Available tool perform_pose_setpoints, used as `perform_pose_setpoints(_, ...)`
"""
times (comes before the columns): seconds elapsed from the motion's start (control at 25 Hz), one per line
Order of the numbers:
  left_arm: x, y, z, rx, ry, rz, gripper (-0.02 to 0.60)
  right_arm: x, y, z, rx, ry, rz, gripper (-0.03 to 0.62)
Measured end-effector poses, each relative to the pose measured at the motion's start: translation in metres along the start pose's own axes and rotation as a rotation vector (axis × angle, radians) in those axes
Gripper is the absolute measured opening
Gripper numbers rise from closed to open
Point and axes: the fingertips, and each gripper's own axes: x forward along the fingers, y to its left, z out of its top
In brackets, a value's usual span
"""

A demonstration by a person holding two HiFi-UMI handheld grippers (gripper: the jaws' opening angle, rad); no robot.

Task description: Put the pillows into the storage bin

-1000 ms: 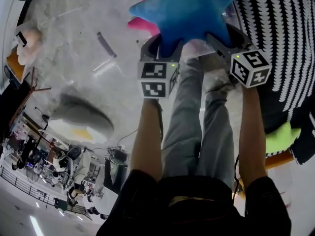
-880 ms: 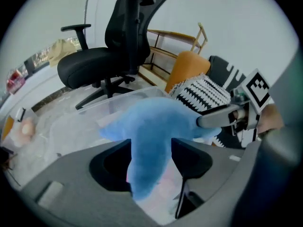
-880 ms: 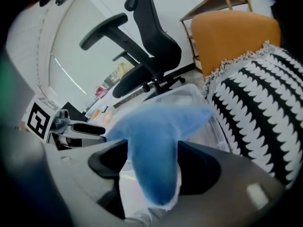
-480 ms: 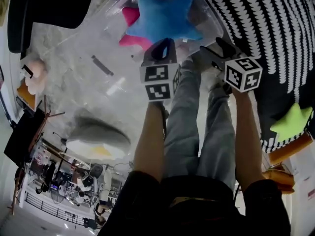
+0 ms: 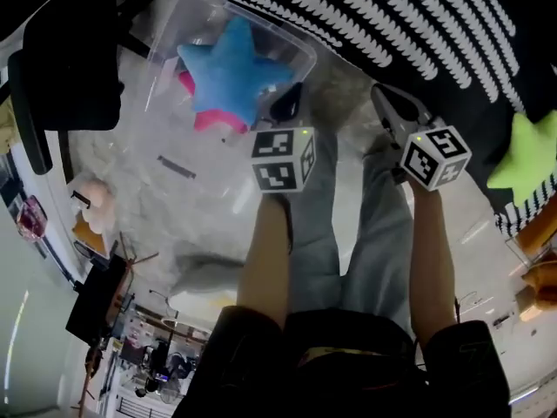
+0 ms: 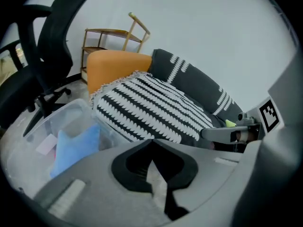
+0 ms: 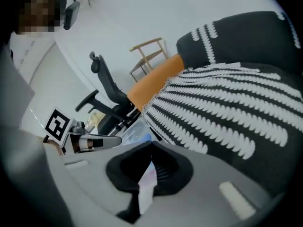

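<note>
The clear storage bin [image 5: 165,26] stands on the floor at the upper left, with a blue star pillow [image 5: 228,70] lying on a pink pillow [image 5: 202,118] inside it. A green star pillow [image 5: 527,151] rests on the striped cushion at the right edge. My left gripper [image 5: 289,101] hovers beside the bin's near right corner. My right gripper [image 5: 389,98] is further right, by the striped cushion. Both have just closed their jaws, and both are shut with nothing between them. In the left gripper view the gripper [image 6: 151,143] faces the blue pillow [image 6: 75,148] in the bin [image 6: 64,117].
A big black-and-white striped cushion [image 5: 409,24] fills the upper right, with an orange cushion [image 6: 116,65] and a wooden rack [image 6: 116,34] behind it. A black office chair [image 5: 61,59] stands left of the bin. The person's legs [image 5: 348,233] are below the grippers.
The blue star pillow, squeezed between both grippers a second ago, now lies in the bin. Both grippers have let go, drawn back from the bin and shut.
</note>
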Motion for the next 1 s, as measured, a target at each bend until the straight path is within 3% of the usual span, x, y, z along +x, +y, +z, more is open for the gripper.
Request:
perform_pose_setpoints(0.2,0.012,-0.086,0.001,0.139,0.021,-0.083,0.011,-0.072,-0.032,-0.021,-0.067,-0.035,-0.142,0.003)
perform_pose_setpoints(0.4,0.026,-0.192,-0.004,0.235,0.041,-0.156,0.009,-0.161,-0.087,-0.032,0.071,-0.142,-0.241,0.003)
perform_pose_setpoints(0.56,0.050,-0.271,-0.020,0.349,0.103,-0.226,0.009,-0.234,-0.138,-0.059,0.130,-0.169,-0.392,0.003)
perform_pose_setpoints(0.84,0.081,-0.416,-0.067,0.440,0.150,-0.340,0.011,-0.361,-0.228,-0.110,0.215,-0.232,-0.571,0.003)
perform_pose_setpoints(1.0,0.097,-0.479,-0.098,0.476,0.172,-0.386,0.011,-0.409,-0.270,-0.143,0.246,-0.253,-0.656,0.003)
